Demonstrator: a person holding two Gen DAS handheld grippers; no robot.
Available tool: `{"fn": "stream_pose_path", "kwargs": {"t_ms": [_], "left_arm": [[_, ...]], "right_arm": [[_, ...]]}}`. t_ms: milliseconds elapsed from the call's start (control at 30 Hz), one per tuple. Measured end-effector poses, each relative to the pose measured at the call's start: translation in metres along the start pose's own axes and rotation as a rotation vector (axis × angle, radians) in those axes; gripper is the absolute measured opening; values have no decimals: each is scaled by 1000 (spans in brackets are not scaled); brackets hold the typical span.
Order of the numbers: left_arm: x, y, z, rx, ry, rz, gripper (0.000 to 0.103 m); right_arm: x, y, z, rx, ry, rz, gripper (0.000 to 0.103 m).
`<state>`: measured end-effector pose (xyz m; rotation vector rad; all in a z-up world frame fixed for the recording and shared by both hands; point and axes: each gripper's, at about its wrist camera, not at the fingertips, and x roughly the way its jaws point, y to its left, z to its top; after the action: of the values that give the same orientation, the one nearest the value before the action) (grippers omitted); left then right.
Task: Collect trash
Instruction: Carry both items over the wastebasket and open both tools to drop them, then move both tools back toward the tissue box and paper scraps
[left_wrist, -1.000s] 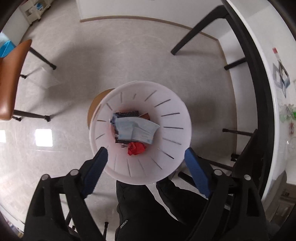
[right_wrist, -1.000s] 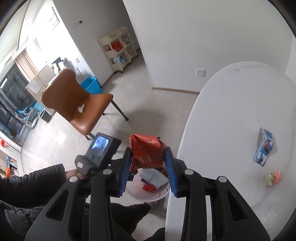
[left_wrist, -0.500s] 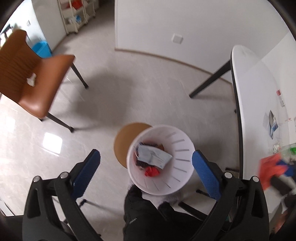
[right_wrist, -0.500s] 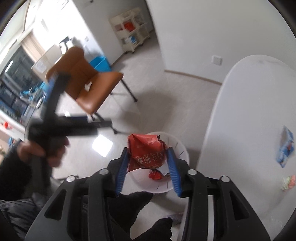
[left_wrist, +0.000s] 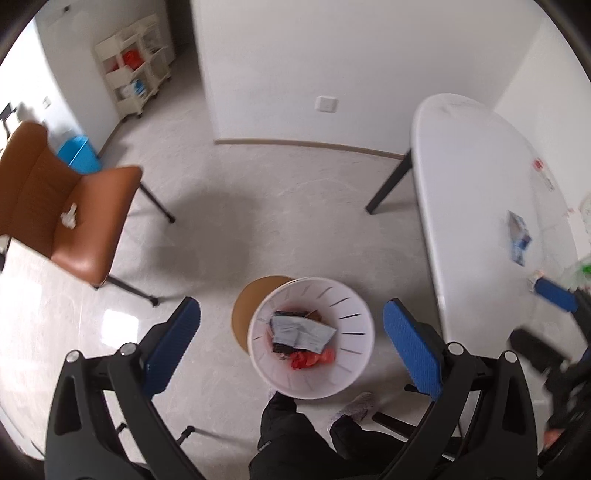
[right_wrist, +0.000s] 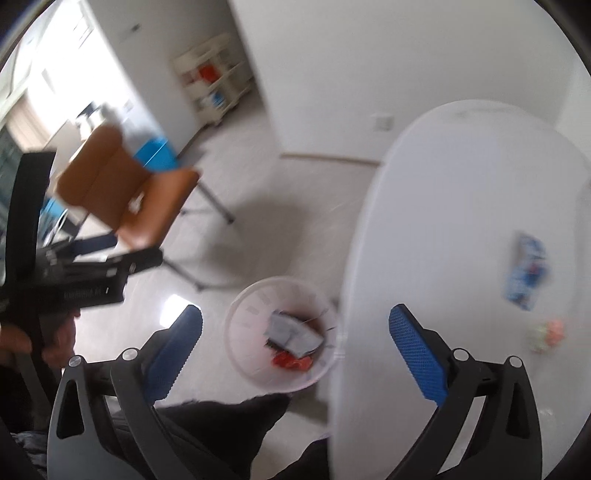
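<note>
While both grippers hang over the floor beside the table, the trash sits below them in a white bin. At far left in the left wrist view stands a brown chair (left_wrist: 70, 206) with a small crumpled white scrap (left_wrist: 68, 218) on its seat. The left gripper (left_wrist: 291, 345) has its blue pads spread wide, nothing between them; its jaws have lately been opening. Framed between those pads, down on the floor, is the white bin (left_wrist: 312, 338), standing against a round tan disc (left_wrist: 251, 306). Inside lie a pale blue-grey wrapper (left_wrist: 303, 332), dark scraps and a red crumpled wrapper (left_wrist: 312, 360). A person's dark trouser legs (left_wrist: 295, 439) stand just below the bin. To the right is the white table (left_wrist: 480, 192), bearing a blue and white packet (left_wrist: 519, 238).

From the right wrist view, blurred, the right gripper (right_wrist: 295, 341) also gapes wide, having just been opening, and holds nothing. The bin (right_wrist: 251, 332) sits between its pads, close to the table edge, with red trash (right_wrist: 290, 362) in it. A small pink and green scrap (right_wrist: 546, 334) lies on the table.
</note>
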<state>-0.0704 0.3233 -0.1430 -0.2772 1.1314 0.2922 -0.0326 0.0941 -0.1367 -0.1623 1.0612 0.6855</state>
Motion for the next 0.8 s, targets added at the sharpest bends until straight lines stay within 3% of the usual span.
{"fn": "stream_pose_path", "kwargs": {"t_ms": [400, 800], "left_arm": [[-36, -88, 16, 158, -87, -78, 95], [-38, -136, 12, 253, -80, -92, 95]], "right_arm": [[-81, -110, -32, 256, -130, -178, 100], [-96, -140, -55, 338, -149, -209, 100]]}}
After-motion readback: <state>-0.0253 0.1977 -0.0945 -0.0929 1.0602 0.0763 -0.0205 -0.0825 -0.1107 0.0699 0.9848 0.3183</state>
